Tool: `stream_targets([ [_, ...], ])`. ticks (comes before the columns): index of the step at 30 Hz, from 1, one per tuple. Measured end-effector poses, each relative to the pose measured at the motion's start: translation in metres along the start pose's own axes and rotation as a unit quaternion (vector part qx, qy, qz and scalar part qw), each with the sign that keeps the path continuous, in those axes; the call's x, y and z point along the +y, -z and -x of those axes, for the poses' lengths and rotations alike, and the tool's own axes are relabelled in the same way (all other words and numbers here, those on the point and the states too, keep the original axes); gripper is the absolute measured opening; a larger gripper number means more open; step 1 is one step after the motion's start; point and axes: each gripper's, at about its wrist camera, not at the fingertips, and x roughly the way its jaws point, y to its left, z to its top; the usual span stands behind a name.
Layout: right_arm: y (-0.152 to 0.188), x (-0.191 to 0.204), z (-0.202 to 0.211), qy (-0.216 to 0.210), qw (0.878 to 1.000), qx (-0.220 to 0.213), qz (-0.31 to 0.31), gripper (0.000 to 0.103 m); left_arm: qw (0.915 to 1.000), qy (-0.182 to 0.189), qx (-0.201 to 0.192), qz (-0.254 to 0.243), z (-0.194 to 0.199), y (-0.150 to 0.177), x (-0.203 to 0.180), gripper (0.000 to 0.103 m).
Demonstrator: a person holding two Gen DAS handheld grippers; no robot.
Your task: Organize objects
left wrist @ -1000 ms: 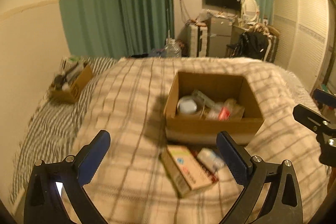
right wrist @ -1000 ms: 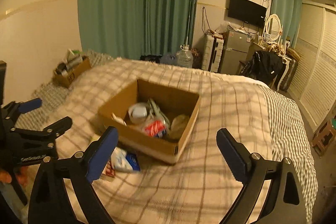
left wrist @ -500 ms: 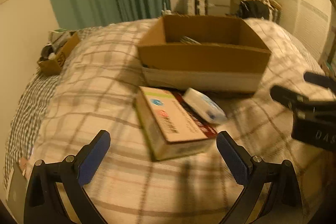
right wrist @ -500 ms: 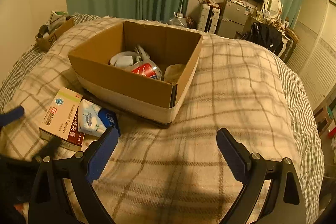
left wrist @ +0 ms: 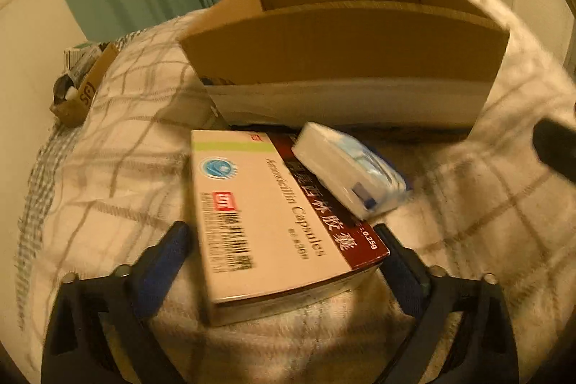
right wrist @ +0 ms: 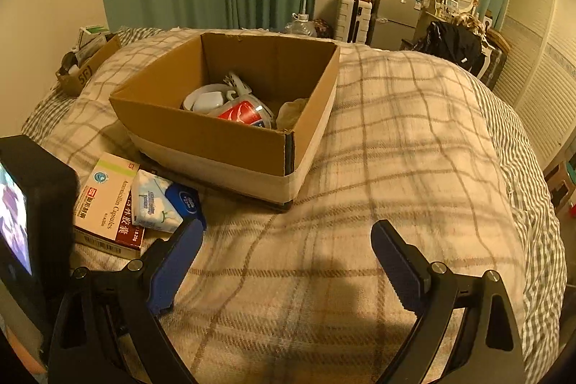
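A white and dark red capsule box (left wrist: pixel 273 222) lies on the plaid blanket in front of an open cardboard box (left wrist: pixel 342 53). A white and blue tissue pack (left wrist: pixel 349 175) rests on its far right corner. My left gripper (left wrist: pixel 284 247) is open, its blue pads on either side of the capsule box's near end, not closed on it. In the right wrist view the capsule box (right wrist: pixel 104 204) and tissue pack (right wrist: pixel 158 200) lie at the left, and the cardboard box (right wrist: pixel 223 132) holds a white container, a red-labelled item and more. My right gripper (right wrist: pixel 286 258) is open and empty over the blanket.
A small cardboard box (right wrist: pixel 86 67) of items sits at the far left of the bed by the wall. The left gripper's body with its screen (right wrist: pixel 25 222) fills the left edge of the right wrist view. Green curtains, a fridge and wardrobes stand beyond the bed.
My left gripper has dropped and moved forward until its open pads flank the capsule box. My right gripper has lowered and come slightly closer to the cardboard box.
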Motion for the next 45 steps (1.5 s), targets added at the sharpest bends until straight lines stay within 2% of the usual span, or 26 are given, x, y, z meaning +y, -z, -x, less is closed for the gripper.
stream_targets([
  [2, 0.001, -0.001, 0.0, 0.0, 1.0, 0.001, -0.001, 0.095, 0.9996, 0.023, -0.01, 0.016, 0.009, 0.001, 0.012, 0.089],
  [7, 0.001, 0.005, 0.005, 0.0, 1.0, -0.012, 0.015, 0.095, 0.9973, 0.052, -0.028, 0.043, 0.035, 0.003, 0.043, 0.085],
  [11, 0.001, 0.02, 0.007, -0.009, 0.999, -0.015, 0.045, 0.095, 0.9957, 0.053, -0.047, 0.059, 0.049, -0.003, 0.072, 0.084],
  [16, -0.001, 0.059, -0.003, -0.025, 0.994, 0.013, 0.104, 0.095, 0.9936, 0.054, -0.06, 0.079, 0.051, -0.007, 0.105, 0.083],
  [18, -0.003, 0.075, -0.012, -0.044, 0.992, 0.03, 0.114, 0.095, 0.9931, 0.047, -0.065, 0.086, 0.051, -0.005, 0.111, 0.083],
  [23, -0.011, 0.09, -0.046, -0.109, 0.988, 0.08, 0.075, 0.095, 0.992, 0.053, -0.067, 0.092, 0.043, 0.0, 0.122, 0.083],
  [26, -0.011, 0.095, -0.069, -0.115, 0.985, 0.113, 0.068, 0.095, 0.9915, 0.067, -0.054, 0.098, 0.034, 0.003, 0.124, 0.083],
  [30, -0.012, 0.097, -0.083, -0.119, 0.982, 0.133, 0.059, 0.095, 0.9908, 0.075, -0.048, 0.102, 0.03, 0.005, 0.125, 0.083],
  [31, -0.012, 0.098, -0.086, -0.12, 0.982, 0.136, 0.058, 0.094, 0.9907, 0.076, -0.048, 0.102, 0.03, 0.005, 0.125, 0.083],
  [34, -0.011, 0.099, -0.091, -0.144, 0.976, 0.152, 0.054, 0.075, 0.9903, 0.08, -0.049, 0.103, 0.03, 0.006, 0.126, 0.083],
  [38, -0.009, 0.099, -0.078, -0.131, 0.981, 0.133, 0.06, 0.073, 0.9897, 0.084, -0.054, 0.102, 0.036, 0.008, 0.123, 0.083],
  [45, -0.002, 0.088, -0.021, -0.082, 0.991, 0.068, 0.079, 0.073, 0.9904, 0.081, -0.071, 0.087, 0.056, 0.01, 0.115, 0.082],
])
